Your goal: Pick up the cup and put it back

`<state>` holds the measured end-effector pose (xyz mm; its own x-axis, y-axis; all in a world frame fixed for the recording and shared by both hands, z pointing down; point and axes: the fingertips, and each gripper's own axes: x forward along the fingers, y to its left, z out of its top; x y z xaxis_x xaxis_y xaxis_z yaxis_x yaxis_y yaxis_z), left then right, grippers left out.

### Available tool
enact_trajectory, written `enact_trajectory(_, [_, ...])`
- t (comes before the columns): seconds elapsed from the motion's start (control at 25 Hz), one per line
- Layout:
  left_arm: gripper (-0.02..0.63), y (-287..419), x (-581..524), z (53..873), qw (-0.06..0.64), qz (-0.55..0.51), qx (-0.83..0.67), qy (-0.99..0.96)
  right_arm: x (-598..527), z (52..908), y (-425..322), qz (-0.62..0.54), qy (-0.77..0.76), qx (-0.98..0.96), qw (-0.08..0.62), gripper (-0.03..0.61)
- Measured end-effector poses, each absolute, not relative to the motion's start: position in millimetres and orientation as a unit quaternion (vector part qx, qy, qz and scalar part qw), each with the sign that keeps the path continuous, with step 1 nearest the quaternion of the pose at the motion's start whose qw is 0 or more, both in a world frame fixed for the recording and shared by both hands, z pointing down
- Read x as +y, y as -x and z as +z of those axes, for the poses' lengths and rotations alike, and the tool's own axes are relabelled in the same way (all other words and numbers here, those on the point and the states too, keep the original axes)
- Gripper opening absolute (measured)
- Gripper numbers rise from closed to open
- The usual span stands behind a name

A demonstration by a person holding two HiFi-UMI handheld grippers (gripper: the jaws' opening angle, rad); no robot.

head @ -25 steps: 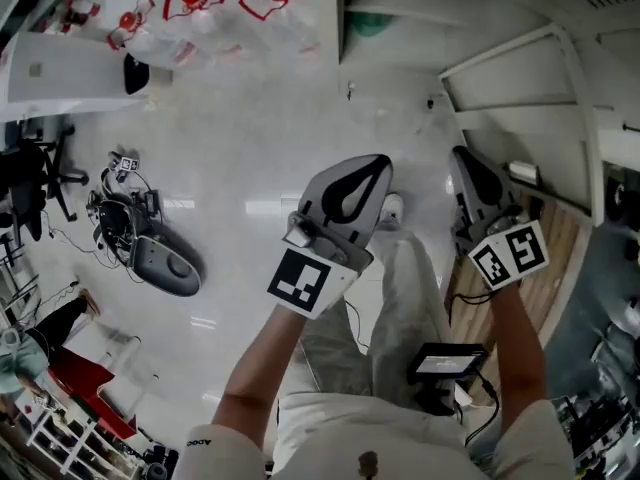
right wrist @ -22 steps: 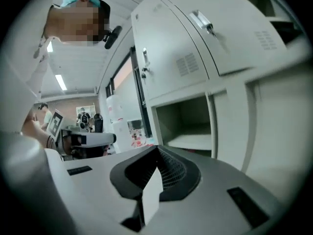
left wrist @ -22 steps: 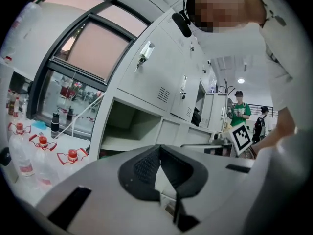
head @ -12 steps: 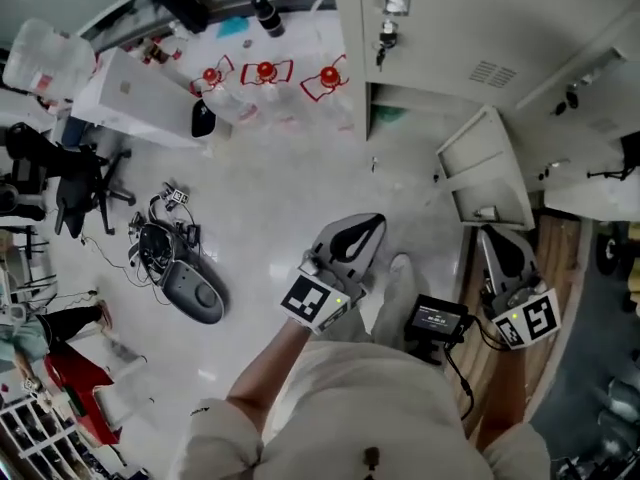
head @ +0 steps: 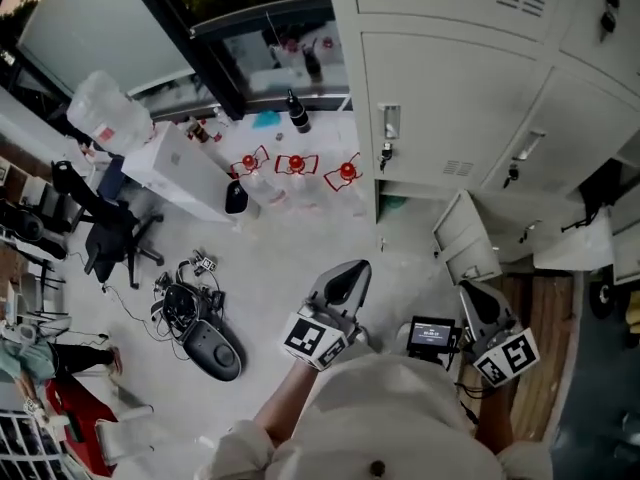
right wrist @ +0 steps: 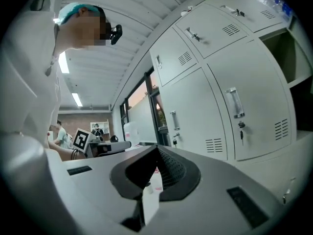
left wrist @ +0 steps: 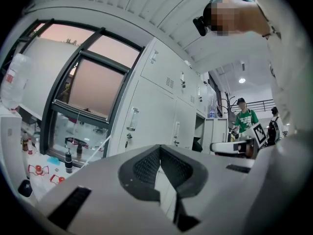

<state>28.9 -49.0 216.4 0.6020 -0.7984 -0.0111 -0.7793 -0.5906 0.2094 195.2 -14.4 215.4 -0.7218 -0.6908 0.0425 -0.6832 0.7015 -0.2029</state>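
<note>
Left tool (head: 356,269), right tool (head: 467,291), jaws together, facing lockers (head: 450,88)

Right gripper view. The right gripper (right wrist: 157,150), with grey plastic jaws and ribbed black pads, fills the lower field; its jaws are closed tip to tip with nothing gripped. Through the slit between them a pale sliver with red marks appears, perhaps something far behind. Right: tall pale-grey metal lockers (right wrist: 220,111) with louvred vents, bar handles and keys. Centre: a dark-framed window (right wrist: 145,94) showing pink sky. Left: the person's white sleeve (right wrist: 24,82), the left gripper (right wrist: 122,144) and a ceiling strip light (right wrist: 77,100).
</note>
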Motion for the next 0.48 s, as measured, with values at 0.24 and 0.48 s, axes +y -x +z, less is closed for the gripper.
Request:
enact_trajectory(0.24, [0.008, -19, -48, 183, 0.075, -0.061, -0.451, -0.887, -24, 175, -162, -0.084, 0.352, 0.931, 0.044, 0.025])
enact_trajectory(0.48, [0.009, -5, -45, 168, 0.08, -0.078, -0.467, -0.877, -28, 148, -146, -0.061, 0.345, 0.934, 0.069, 0.025])
